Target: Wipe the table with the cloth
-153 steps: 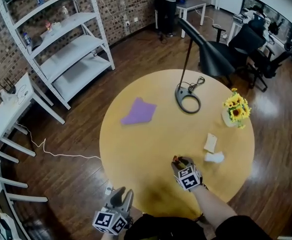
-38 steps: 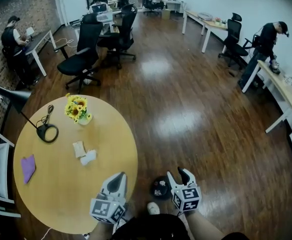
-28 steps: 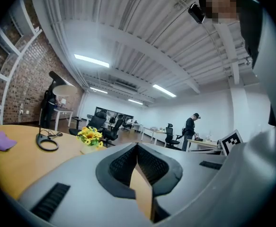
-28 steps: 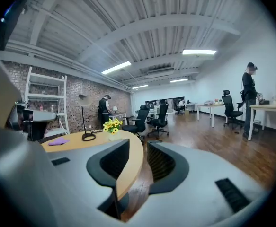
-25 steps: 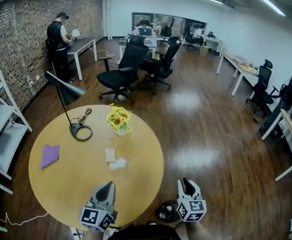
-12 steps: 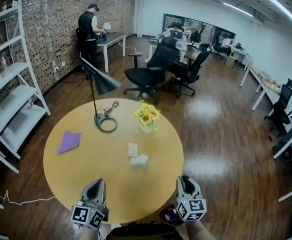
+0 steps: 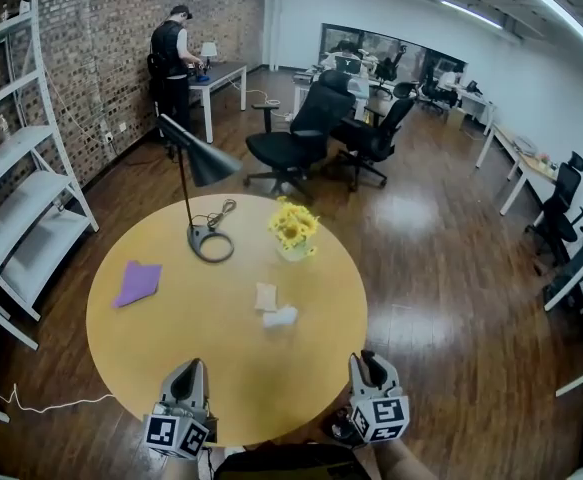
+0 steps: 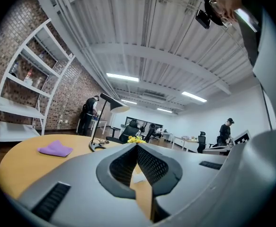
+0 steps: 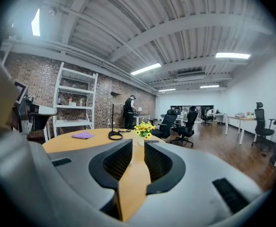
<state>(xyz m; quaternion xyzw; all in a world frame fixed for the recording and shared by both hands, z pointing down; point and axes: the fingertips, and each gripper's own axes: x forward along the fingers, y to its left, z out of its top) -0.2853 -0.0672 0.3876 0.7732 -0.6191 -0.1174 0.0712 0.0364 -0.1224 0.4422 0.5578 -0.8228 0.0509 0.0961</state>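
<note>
Left gripper (image 7: 193, 365) is fully closed on nothing. Right gripper (image 7: 368, 357) has just been closing down to a small gap and is empty too. Both sit at the near edge of the desk (image 7: 211, 313). The purple cloth (image 7: 137, 282) lies far-left, well apart.

Table (image 7: 171, 343), read from its near edge at 6 o'clock.
- Cloth (image 7: 137, 282): on the top at 10 o'clock, near the rim.
- Lamp (image 7: 212, 243): base at 12 o'clock.
- Flower vase (image 7: 293, 233): 1 o'clock, right of the lamp.
- Paper scraps (image 7: 266, 297): two, just beside each other, right of centre.
- Shelf unit (image 7: 21, 203): on the floor beyond 9 o'clock.
- Office chairs (image 7: 301, 133): behind the table, past 12 o'clock.
</note>
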